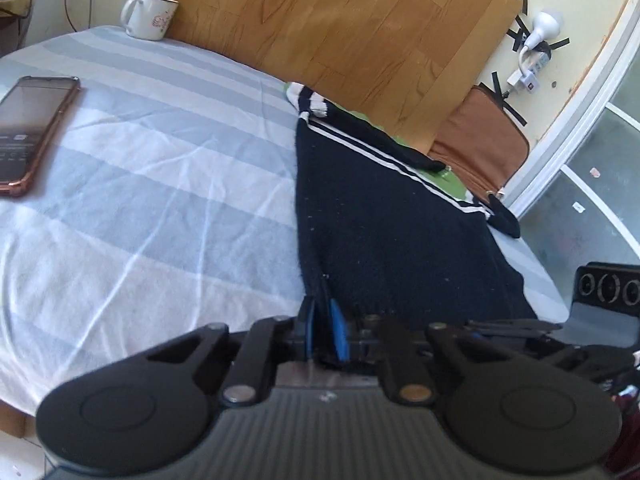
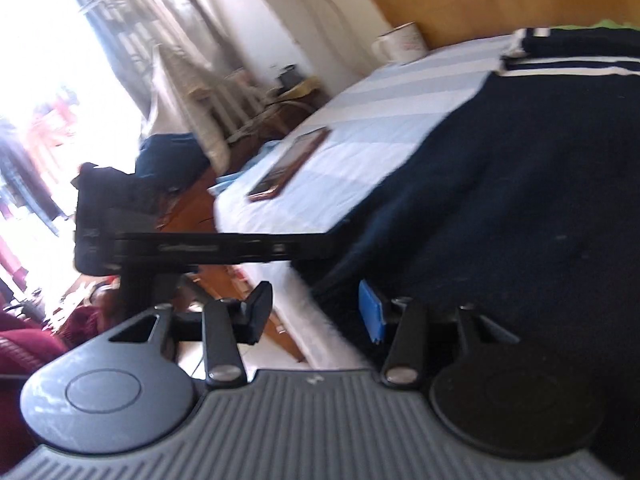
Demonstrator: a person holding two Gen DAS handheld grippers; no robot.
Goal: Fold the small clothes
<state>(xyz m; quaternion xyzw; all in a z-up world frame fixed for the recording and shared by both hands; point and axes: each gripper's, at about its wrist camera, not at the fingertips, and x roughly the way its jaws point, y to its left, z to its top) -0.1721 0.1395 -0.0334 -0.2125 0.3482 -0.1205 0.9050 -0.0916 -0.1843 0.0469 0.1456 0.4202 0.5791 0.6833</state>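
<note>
garment: navy knit (image 1: 384, 216) flat on striped sheet (image 1: 160, 168), right half of bed | axis: long axis runs from near edge toward wooden headboard (image 1: 340, 20) (white-striped band at far end) | left tongs (image 1: 322, 330): clamped on near hem corner | right tongs (image 2: 316, 316): spread apart, gripping nothing | phone (image 1: 30, 128), mug (image 1: 150, 16): left, well apart
</note>
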